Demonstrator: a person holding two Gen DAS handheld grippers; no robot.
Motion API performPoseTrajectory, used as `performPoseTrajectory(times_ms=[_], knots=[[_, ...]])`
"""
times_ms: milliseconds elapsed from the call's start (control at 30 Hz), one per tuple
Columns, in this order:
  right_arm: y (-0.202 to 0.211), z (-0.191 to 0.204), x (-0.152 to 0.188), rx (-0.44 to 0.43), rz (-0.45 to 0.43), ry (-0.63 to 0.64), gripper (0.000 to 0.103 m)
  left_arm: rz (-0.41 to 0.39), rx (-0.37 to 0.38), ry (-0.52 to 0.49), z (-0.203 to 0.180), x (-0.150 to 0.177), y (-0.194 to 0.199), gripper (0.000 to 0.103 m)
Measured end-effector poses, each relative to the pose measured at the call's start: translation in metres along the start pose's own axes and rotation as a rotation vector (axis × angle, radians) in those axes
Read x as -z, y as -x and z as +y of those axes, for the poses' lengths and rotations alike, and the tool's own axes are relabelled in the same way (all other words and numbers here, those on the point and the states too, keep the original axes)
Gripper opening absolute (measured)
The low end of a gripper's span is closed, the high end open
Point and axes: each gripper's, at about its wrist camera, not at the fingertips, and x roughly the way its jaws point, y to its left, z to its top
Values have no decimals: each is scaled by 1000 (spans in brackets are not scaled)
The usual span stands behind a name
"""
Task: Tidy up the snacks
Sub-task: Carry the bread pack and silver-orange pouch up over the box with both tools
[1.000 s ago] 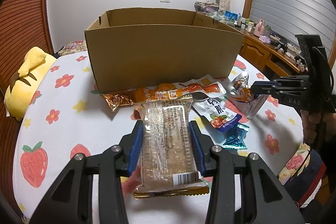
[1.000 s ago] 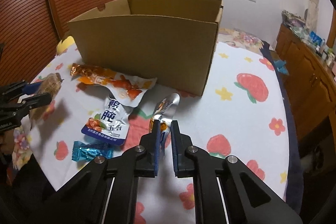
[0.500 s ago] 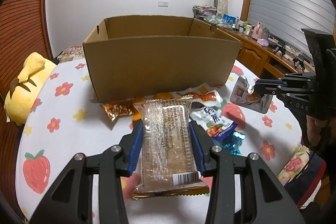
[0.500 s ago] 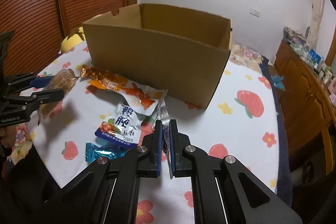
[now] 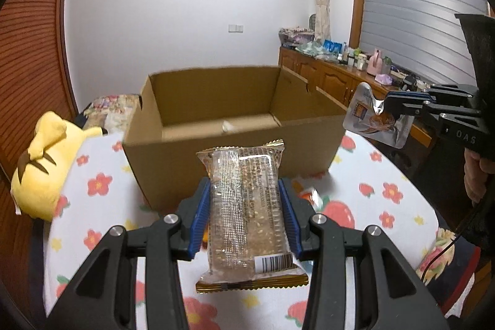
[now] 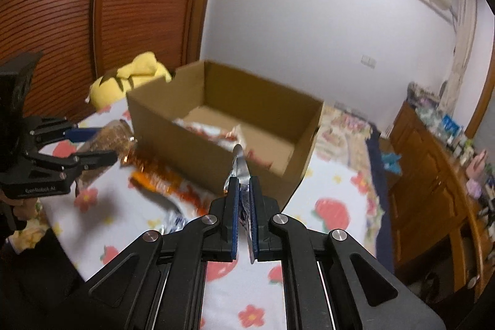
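My left gripper is shut on a clear-wrapped sesame bar, held above the table in front of the open cardboard box. My right gripper is shut on a flat silver pouch, seen edge-on between its pads in the right wrist view and hanging at the box's right end in the left wrist view. The right wrist view shows the left gripper with the sesame bar at far left. Inside the box lie some red and white snack packets.
An orange snack packet and a white one lie on the flowered tablecloth before the box. A yellow plush toy sits at the table's left edge. A wooden sideboard with clutter stands behind on the right.
Both grippers have risen with their snacks, so the box's inside now shows in both views. The silver pouch has left the table and hangs level with the box's rim.
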Motion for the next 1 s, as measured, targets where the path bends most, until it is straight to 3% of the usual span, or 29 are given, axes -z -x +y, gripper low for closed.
performPoseTrajectory(times_ms=[200, 400, 667, 1000], knots=[[-3, -6, -28, 17, -44, 19, 3, -27, -11, -20, 5, -26, -3, 42], [-33, -7, -47, 21, -37, 42, 3, -25, -27, -29, 18, -41, -18, 42], [-84, -19, -41, 4, 33, 35, 3, -10, -37, -36, 26, -56, -37, 42], [-103, -26, -42, -30, 55, 39, 3, 7, -35, -47, 27, -74, -62, 42]])
